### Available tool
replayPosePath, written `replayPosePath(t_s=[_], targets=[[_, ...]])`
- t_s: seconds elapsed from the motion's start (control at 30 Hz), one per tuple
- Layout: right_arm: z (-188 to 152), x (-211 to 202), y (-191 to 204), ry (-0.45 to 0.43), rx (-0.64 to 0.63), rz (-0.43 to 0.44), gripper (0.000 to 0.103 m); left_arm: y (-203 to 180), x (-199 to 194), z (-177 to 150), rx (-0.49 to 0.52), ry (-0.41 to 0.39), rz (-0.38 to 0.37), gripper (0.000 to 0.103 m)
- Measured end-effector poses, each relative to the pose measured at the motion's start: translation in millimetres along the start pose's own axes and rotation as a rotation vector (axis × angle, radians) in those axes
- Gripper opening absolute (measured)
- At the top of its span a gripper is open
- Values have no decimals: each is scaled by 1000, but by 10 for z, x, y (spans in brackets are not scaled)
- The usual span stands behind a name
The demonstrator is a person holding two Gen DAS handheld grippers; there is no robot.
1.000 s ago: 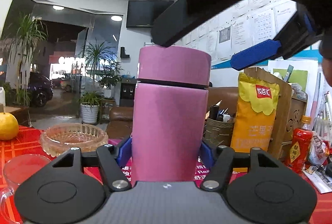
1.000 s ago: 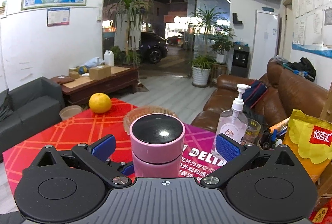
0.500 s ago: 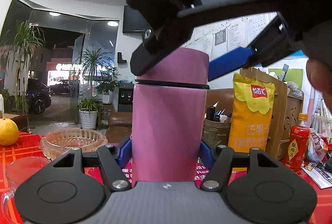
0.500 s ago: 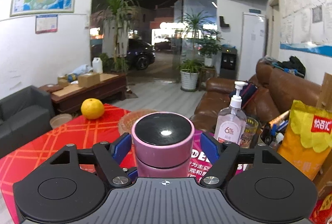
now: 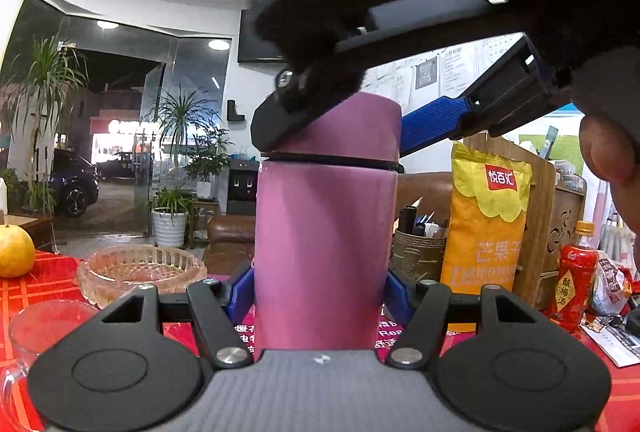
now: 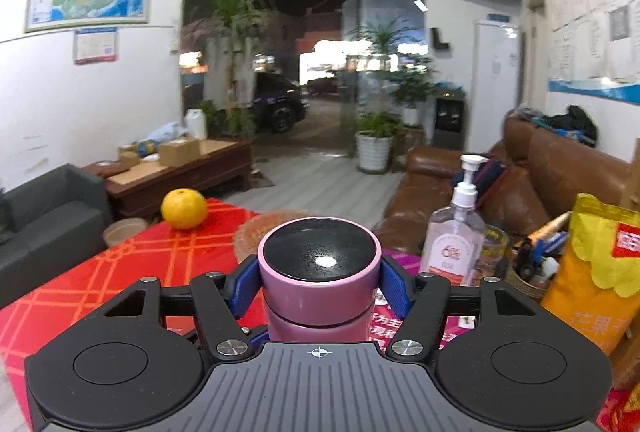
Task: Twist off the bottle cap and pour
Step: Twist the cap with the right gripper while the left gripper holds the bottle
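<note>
Two grippers are sharing the tall pink cylindrical metal bottle [image 5: 324, 252], which is standing upright on the red patterned tablecloth [image 6: 120, 272]. The left gripper [image 5: 320, 292] is pinching its body low down, while the right gripper [image 6: 318, 286] is pressing its blue pads against the pink black-topped cap [image 6: 318, 272] directly above, on the same vertical axis.

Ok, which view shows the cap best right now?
The right wrist view: the cap sits centred, its dark top and pink rim clear, with the right gripper closed on its sides. The left wrist view shows only its side, partly hidden by that gripper, above the bottle.
</note>
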State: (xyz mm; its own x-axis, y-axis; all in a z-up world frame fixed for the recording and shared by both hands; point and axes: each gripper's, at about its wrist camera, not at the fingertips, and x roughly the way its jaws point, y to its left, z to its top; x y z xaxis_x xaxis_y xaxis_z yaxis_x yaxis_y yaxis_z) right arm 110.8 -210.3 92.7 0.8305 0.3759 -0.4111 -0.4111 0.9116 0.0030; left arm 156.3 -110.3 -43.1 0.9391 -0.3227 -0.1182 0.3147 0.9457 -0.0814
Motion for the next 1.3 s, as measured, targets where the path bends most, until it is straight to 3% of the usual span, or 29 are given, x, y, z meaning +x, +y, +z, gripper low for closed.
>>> replayPosePath(t_s=[0.5,0.63,0.7,0.93,0.97,1.0,1.3], targets=[[186,125,-525,102,-95,313,64,-1,-37,-30,4,-2,-9,67],[92,11,-268,61,-60,236,65,-14,-37,-30,6,-3,-8,67],[49,-32,-196,31,-34,166,72,-13,-29,-25,7,-3,-8,67],[-107,-121,163,-47,1,-32,71,-23,-34,-21,5,-3,-9,67],[-98,-114,129,-43,-6,-10,71,-21,-41,-22,5,-3,-10,67],[-89,-108,96,-39,-13,11,64,-20,-49,-23,4,-3,-10,67],[-9,-50,-205,-3,-76,203,64,-21,-4,-8,4,-2,-11,67]])
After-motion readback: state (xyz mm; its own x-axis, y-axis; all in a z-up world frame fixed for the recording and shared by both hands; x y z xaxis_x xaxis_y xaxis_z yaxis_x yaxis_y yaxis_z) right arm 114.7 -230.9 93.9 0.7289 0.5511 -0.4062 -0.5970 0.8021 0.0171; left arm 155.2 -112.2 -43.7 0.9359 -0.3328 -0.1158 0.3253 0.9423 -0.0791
